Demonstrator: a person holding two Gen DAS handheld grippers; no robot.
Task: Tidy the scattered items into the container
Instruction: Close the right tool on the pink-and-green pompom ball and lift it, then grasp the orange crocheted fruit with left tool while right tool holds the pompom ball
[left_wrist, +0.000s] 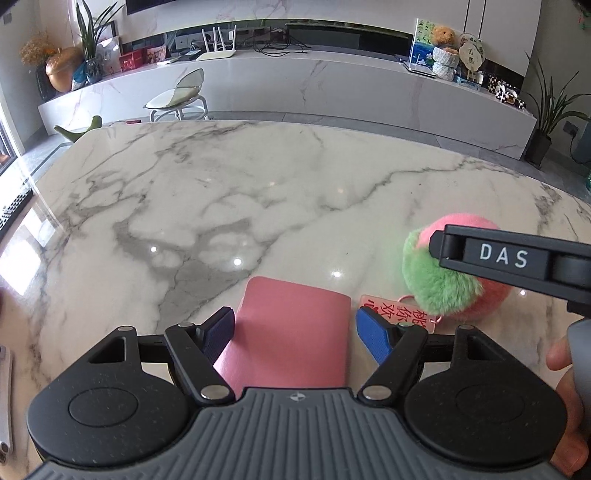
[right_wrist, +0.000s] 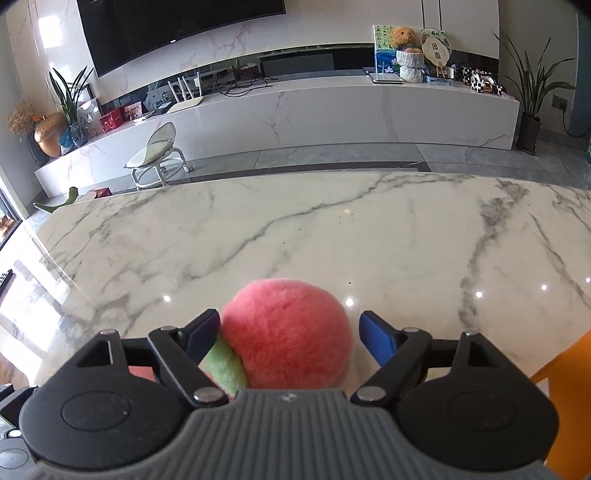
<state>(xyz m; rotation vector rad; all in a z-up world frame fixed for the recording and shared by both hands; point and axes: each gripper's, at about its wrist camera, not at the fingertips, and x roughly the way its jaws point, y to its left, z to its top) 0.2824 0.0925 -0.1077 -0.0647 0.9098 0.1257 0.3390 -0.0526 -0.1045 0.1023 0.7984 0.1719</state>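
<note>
A flat pink card holder lies on the marble table between the open fingers of my left gripper, which do not touch it. To its right lies a fluffy pink and green peach plush with a pink tag of red characters. In the right wrist view the plush sits between the open fingers of my right gripper, the left pad close to its green leaf. The right gripper's side reaches over the plush. No container is identifiable.
An orange object shows at the right edge of the right wrist view. A white object lies at the left edge of the table. Beyond the far table edge stand a stool and a long marble console.
</note>
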